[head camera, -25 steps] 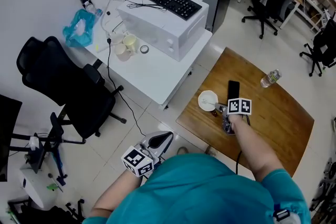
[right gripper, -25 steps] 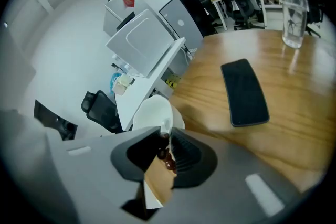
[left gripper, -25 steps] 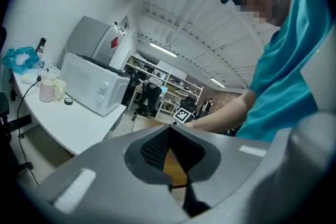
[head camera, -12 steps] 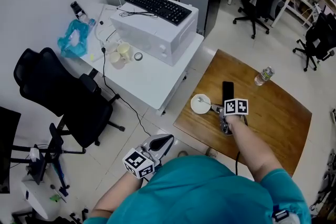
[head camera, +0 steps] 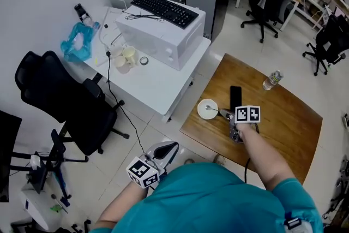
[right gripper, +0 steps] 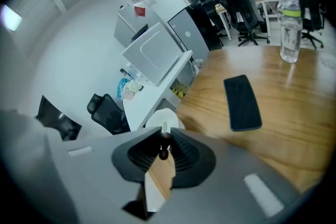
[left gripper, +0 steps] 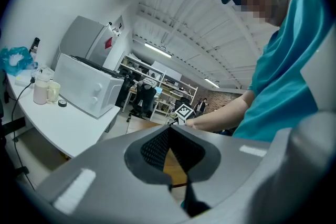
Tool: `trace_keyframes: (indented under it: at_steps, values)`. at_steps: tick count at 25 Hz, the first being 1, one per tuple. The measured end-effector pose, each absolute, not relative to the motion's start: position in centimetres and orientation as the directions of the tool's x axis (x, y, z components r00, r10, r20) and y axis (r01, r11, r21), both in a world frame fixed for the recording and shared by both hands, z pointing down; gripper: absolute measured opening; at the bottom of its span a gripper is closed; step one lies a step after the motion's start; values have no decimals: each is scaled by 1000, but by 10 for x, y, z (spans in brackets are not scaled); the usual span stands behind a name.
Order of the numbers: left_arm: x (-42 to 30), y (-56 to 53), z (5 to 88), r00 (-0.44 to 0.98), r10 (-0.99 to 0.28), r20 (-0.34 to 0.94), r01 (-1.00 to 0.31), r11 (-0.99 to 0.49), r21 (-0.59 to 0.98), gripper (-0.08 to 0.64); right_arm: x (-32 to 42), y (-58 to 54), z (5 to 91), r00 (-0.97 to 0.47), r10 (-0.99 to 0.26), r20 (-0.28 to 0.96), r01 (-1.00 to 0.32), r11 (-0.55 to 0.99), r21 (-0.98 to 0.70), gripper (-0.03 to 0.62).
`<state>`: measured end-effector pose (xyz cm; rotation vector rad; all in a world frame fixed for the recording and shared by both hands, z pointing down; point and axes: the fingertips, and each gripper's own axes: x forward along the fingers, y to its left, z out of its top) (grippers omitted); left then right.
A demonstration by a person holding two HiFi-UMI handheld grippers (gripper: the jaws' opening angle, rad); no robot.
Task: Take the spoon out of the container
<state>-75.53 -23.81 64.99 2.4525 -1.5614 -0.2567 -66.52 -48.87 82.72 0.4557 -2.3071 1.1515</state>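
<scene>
A white bowl-like container [head camera: 203, 104] stands near the left edge of the brown wooden table [head camera: 283, 117]. A spoon [head camera: 216, 112] lies in it, its handle pointing right over the rim. My right gripper [head camera: 227, 114] sits just right of the container, shut on that handle. In the right gripper view the dark handle end [right gripper: 164, 153] is pinched between the pads, with the container [right gripper: 155, 120] straight ahead of the right gripper [right gripper: 164, 137]. My left gripper [head camera: 173, 145] hangs low by my body, off the table, shut and empty; the left gripper [left gripper: 169, 129] shows its tips together.
A black phone [head camera: 235, 96] lies flat just behind the container, the phone [right gripper: 242, 102] to my right gripper's right. A water bottle [head camera: 272, 80] stands further back. A white desk [head camera: 158, 84] carries a microwave [head camera: 161, 30], keyboard and mugs. A black office chair [head camera: 65, 95] stands on the floor.
The head view has shifted slightly. My right gripper stays beside the container on the spoon handle. The left gripper has hardly moved.
</scene>
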Motion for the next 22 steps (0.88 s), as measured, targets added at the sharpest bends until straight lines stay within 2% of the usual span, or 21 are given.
trace_keyframes:
  at_steps: [6, 12, 16, 22]
  values:
    - [-735, -233, 636, 467, -881, -76, -841, -469, 268, 0, -631, -447, 749, -920, -69, 387, -344, 618, -707, 51]
    - [-673, -231, 613, 539, -836, -106, -799, -547, 250, 0, -553, -396, 681, -978, -89, 190, -205, 597, -776, 51]
    - [-584, -227, 607, 594, -798, -102, -773, -601, 205, 0, -462, -370, 643, -991, -102, 92, -136, 657, -742, 51]
    - [-409, -230, 596, 651, -750, -115, -734, -661, 154, 0, -266, -352, 610, -986, -166, -7, -115, 710, -695, 51]
